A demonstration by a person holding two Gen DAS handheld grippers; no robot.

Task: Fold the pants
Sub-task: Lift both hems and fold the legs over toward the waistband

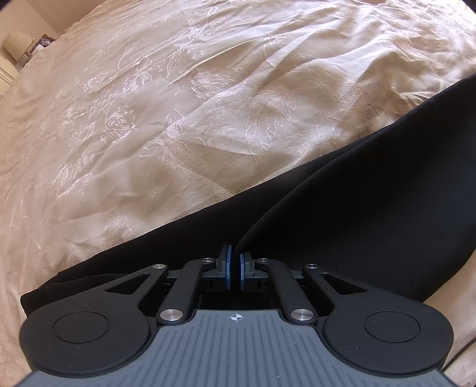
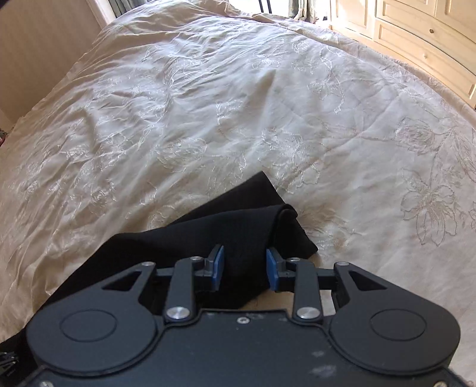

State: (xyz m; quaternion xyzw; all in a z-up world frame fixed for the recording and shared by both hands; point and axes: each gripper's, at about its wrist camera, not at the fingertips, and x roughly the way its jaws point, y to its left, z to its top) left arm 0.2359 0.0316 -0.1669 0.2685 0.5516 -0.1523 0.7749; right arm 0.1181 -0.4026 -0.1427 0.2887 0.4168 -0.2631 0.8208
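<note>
Bedroom, cream embroidered bedspread (image 2: 208, 119) fills both frames. Black pants (image 1: 342, 214) lie lower right in left view, lower centre in right view – partly folded, more folds likely left. Left gripper (image 1: 235, 262) jaws nearly closed on a pants fold – right gripper (image 2: 244, 263) jaws open over the doubled end.

Premises: a domestic bedroom. Ahead of both claws a bed is covered by a wrinkled beige bedspread (image 2: 208, 119) with embroidered flowers. Beyond it, to the right claw's far right, stand cream panelled drawers (image 2: 428, 38) with small knobs. Curtains (image 2: 125, 4) hang at the far edge, straight ahead.
</note>
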